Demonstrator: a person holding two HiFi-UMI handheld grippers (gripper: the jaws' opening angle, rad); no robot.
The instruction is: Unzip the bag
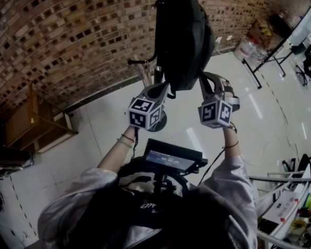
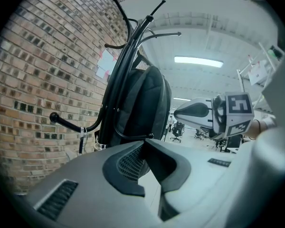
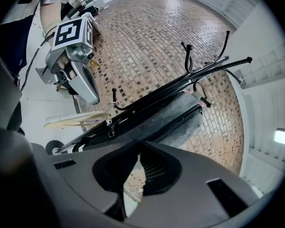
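Observation:
A black backpack (image 1: 184, 35) hangs from a black coat rack (image 2: 118, 75) in front of a brick wall. Both grippers are raised to its lower end. My left gripper (image 1: 165, 89) points up at the bag's bottom left; in the left gripper view the left gripper (image 2: 145, 142) has its tips together just short of the backpack (image 2: 142, 103), with nothing visible between them. My right gripper (image 1: 207, 83) sits at the bottom right. In the right gripper view the right gripper (image 3: 138, 145) has its tips nearly touching at the edge of the backpack (image 3: 166, 120); no zip pull shows.
The brick wall (image 1: 67, 35) runs behind the rack, whose round base (image 1: 160, 122) stands on the pale floor. A wooden shelf (image 1: 31, 121) is at the left. Water bottles (image 1: 247, 48) and desks stand at the far right, and a cluttered table edge (image 1: 285, 206) is at the near right.

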